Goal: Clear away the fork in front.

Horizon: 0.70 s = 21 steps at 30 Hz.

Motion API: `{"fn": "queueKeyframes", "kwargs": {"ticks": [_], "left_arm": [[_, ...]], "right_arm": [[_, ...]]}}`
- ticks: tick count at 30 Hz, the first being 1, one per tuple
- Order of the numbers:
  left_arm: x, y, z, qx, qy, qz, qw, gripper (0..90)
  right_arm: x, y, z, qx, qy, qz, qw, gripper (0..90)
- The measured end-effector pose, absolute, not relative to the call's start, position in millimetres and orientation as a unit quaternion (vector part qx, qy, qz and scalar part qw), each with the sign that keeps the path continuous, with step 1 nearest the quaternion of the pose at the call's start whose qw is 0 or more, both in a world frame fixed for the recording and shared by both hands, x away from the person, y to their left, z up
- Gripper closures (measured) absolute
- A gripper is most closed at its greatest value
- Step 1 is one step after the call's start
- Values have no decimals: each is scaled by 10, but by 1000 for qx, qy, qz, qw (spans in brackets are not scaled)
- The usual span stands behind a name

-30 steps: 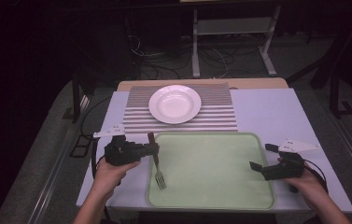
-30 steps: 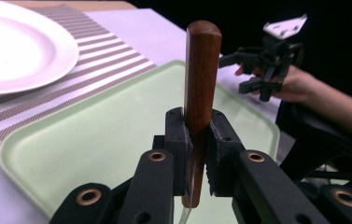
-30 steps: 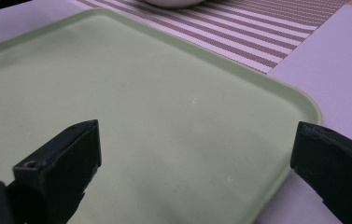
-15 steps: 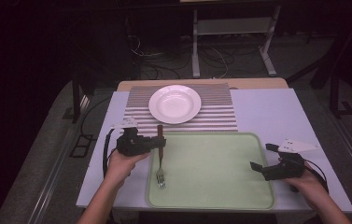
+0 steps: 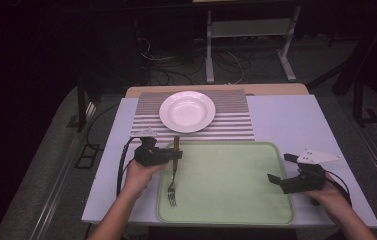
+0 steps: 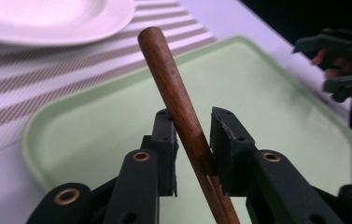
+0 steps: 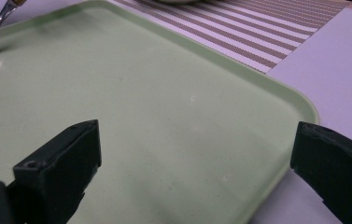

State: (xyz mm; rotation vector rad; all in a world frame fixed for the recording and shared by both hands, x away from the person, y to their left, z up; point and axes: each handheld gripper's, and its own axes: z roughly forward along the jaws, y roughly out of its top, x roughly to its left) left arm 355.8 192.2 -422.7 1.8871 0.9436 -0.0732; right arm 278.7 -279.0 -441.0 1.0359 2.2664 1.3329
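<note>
Fork (image 5: pixel 173 172) between left gripper's (image 5: pixel 178 155) just-opening jaws

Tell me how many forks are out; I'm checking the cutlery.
1. The fork is on the left part of the green tray, tines toward the person, its wooden handle between the left tongs, whose jaws have just been opening.

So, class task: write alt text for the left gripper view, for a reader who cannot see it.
A fork's wooden handle stands tilted between the left gripper's black jaws, which have just been opening, a gap showing at one pad. Behind lie a green tray, a striped mat and a white plate.
</note>
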Motion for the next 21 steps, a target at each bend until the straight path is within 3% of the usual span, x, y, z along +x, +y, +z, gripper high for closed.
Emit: {"fn": "queueKeyframes", "kwargs": {"ticks": [16,20,21], "left_arm": [[3637,1904,-4425,787,430,-8,442,658],[3619,1899,-4388,785,422,-2,454,761],[3619,1886,-4379,786,416,-4,458,867]], "right_arm": [[2783,-2833,-4421,357,791,473,151,19],[2790,-2833,-4412,356,790,476,151,19],[2795,-2818,-4413,354,792,475,150,19]]}}
